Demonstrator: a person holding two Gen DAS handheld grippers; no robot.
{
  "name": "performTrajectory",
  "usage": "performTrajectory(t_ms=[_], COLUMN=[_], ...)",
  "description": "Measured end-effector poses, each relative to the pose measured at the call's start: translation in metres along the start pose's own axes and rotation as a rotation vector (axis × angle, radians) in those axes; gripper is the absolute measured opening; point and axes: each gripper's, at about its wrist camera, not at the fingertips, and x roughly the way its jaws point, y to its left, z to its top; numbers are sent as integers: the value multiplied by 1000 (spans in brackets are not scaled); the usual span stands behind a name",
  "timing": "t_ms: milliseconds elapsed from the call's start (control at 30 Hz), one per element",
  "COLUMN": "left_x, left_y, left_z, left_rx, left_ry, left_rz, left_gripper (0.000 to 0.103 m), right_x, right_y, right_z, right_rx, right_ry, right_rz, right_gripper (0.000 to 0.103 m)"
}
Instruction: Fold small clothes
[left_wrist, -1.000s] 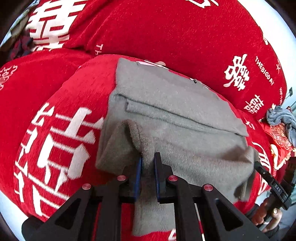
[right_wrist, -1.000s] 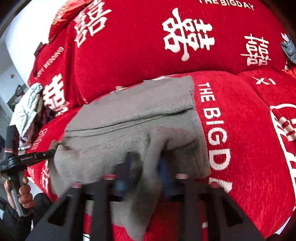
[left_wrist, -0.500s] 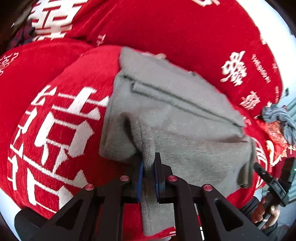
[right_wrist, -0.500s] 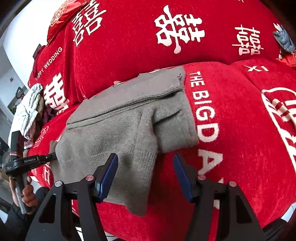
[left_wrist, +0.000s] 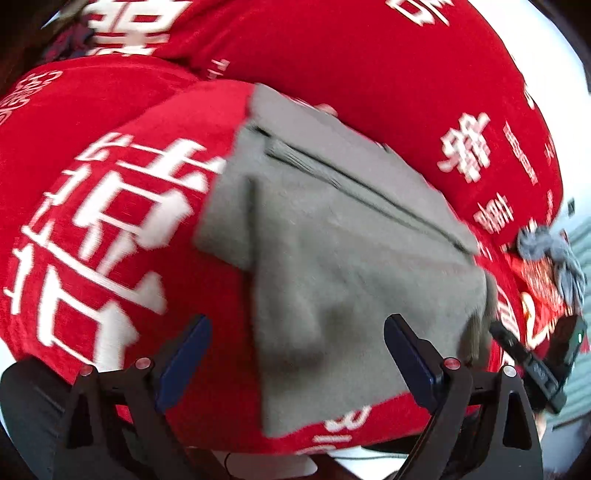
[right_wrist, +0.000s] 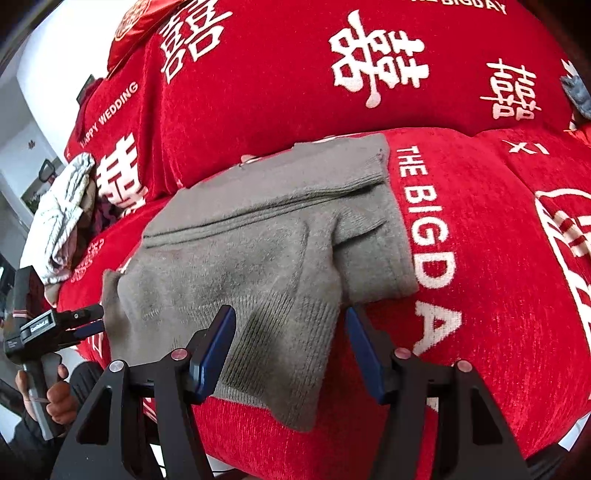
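- The red sofa cushion (right_wrist: 480, 258), with its white wedding lettering, serves as the work surface; it is broad and soft, so a garment can lie spread on it, though the rounded front edge lets cloth droop over.
- The grey garment (right_wrist: 258, 251) lies across the middle of that seat cushion, its far edge against the red backrest (right_wrist: 295, 74). It looks partly folded: a ribbed band runs along the back, a folded side sits toward the "THE BIG DAY" lettering, and a narrow tail hangs over the front edge toward both cameras.
- I judge one fold is laid down and the hanging tail is what remains to be tucked up.
- The right claw (right_wrist: 290, 350) is spread wide with nothing in it, straddling the hanging tail, likely placed to take it next.
- The left claw (left_wrist: 295, 363) is likewise wide open and empty, hovering at the garment's near edge.
- A pale bundle of other clothes (right_wrist: 62, 221) waits at the sofa's far end.
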Motion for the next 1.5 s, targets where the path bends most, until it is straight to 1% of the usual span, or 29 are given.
performTrajectory(t_ms=[33,67,100,133,167,200,233,300,367,433,533,700,800,900,1033,1133,1367,1500], left_x=[4,10,15,18,16,17,18,12,6,-4,-25,-59,-69,-76,-74,-68,-62,-50], left_y=[-6,-13,-17,-21,-24,-25,-24,-21,-18,-18,-21,-32,-38,-43,-50,-54,-55,-55], left_z=[-2,-2,-3,-3,-3,-3,-3,-6,-8,-9,-4,26,48,72,94,106,129,145], left_rx=[17,42,67,88,97,103,95,80,76,64,52,31,32,32,35,36,33,29], left_ry=[9,27,54,48,35,53,76,57,37,8,-64,-187,-230,-259,-269,-269,-272,-252], left_rz=[-1,-1,7,42,51,30,15,17,13,-11,-54,-89,-96,-95,-83,-69,-63,-49], left_gripper=[88,68,54,51,35,11,11,11,11,11,11,11,11,11,11,11,11,11], right_x=[5,8,13,17,22,24,24,18,6,-8,-29,-55,-67,-74,-73,-68,-53,-38], right_y=[0,-1,-3,-5,-7,-8,-8,-5,-1,1,5,10,14,20,25,27,24,20], right_z=[0,0,1,1,1,1,0,-3,-3,-2,7,31,46,61,79,91,117,133], right_rx=[6,13,25,37,45,49,43,20,15,21,39,111,155,156,166,169,184,199], right_ry=[17,31,49,65,88,107,109,98,75,49,-3,-105,-159,-198,-220,-223,-217,-203], right_rz=[3,10,19,38,66,83,84,96,148,202,264,349,394,384,367,348,311,301], right_gripper=[66,66,65,54,44,30,17,11,10,10,10,10,10,10,9,10,9,9])
